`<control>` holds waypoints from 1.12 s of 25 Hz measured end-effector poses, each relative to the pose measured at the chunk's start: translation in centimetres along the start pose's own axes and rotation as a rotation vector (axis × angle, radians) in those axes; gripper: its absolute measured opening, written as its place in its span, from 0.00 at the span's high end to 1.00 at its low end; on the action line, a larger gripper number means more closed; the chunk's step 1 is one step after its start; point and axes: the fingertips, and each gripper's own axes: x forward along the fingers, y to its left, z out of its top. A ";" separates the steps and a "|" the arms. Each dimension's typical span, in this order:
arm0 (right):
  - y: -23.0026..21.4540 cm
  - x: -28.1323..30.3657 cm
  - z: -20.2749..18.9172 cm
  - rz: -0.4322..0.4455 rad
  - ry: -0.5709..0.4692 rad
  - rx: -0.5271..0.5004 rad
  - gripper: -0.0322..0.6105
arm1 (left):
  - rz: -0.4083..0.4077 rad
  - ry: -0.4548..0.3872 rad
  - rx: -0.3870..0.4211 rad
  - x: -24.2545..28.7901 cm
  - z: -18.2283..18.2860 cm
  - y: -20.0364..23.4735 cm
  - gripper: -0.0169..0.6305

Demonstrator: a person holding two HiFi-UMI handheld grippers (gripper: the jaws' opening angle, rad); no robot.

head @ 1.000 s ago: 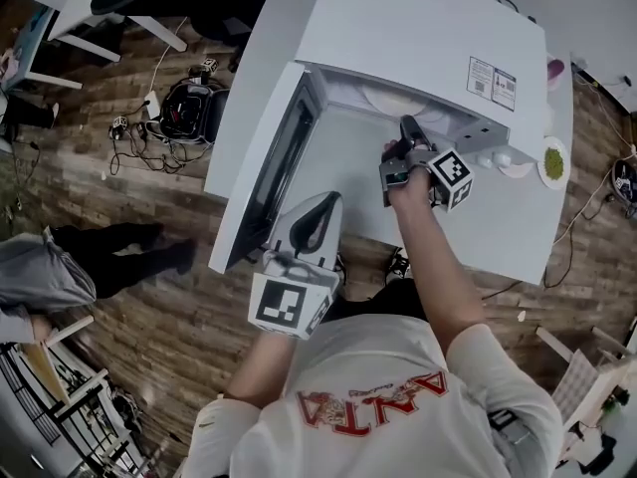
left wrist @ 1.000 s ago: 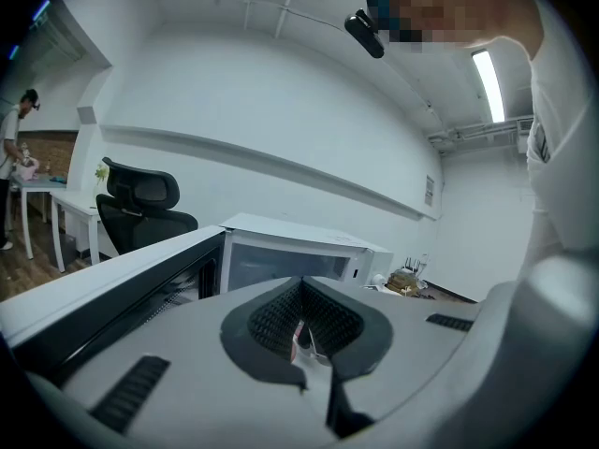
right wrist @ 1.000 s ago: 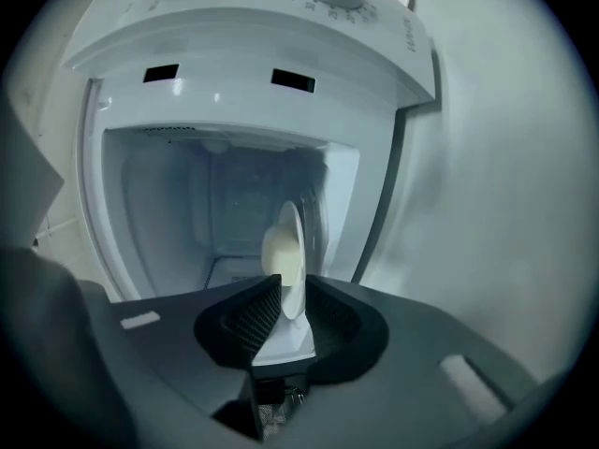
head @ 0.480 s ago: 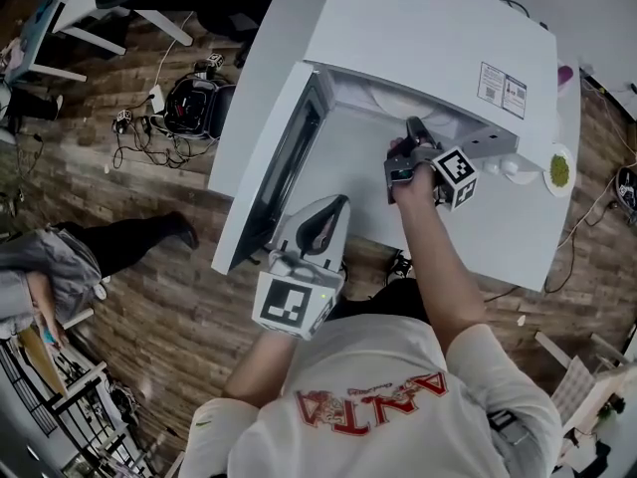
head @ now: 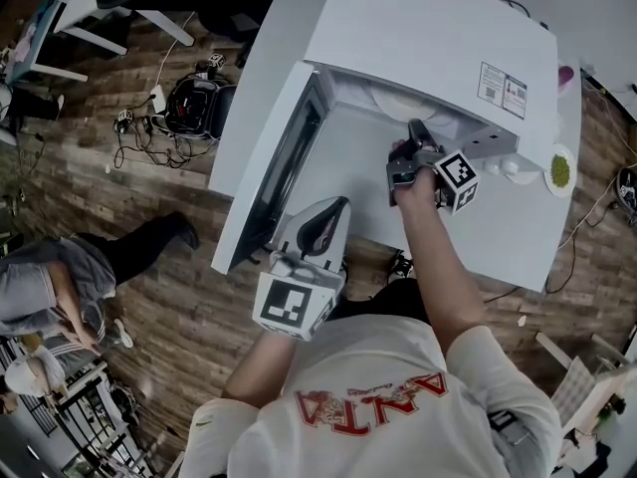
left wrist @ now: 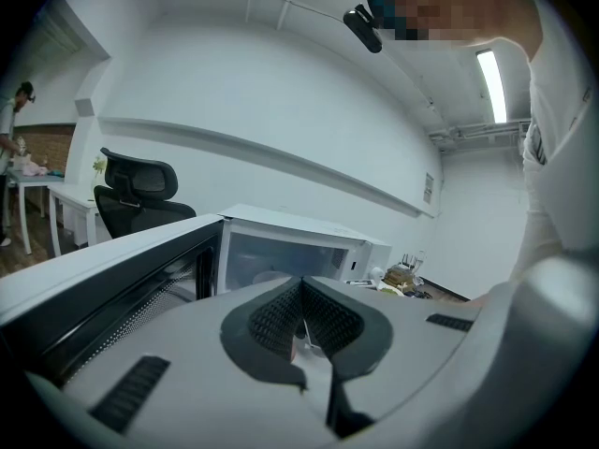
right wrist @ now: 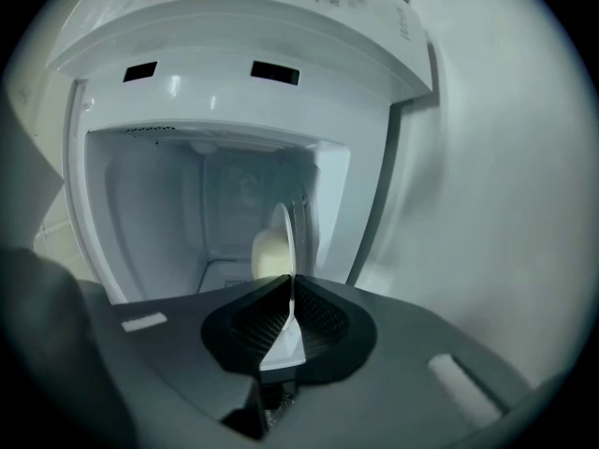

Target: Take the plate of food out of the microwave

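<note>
Right hand-held gripper (right wrist: 290, 297) newly clamped on plate (right wrist: 284, 232)

Head view: even, bright overhead light; white microwave (head: 428, 28) nearly blown out, wood floor (head: 70, 192) darker, shadows soft. Both gripper views: fisheye w/ black vignetted corners, edges bent. Left gripper view: ceiling strip light (left wrist: 490, 84) glares. Right gripper view: dim, bluish; plate (right wrist: 284, 232) & cavity slightly soft, foreground blurred.
</note>
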 end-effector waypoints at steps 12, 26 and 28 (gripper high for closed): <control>-0.3 -0.5 0.3 0.029 -0.005 0.042 0.90 | -0.007 0.014 -0.001 0.4 -0.5 -0.2 0.96; -0.3 0.7 0.2 0.053 0.004 0.067 0.92 | 0.003 0.028 -0.009 0.3 -1.0 0.4 0.96; -0.1 0.6 0.2 0.060 0.004 0.052 0.92 | 0.007 0.031 -0.012 0.3 -1.0 0.5 0.96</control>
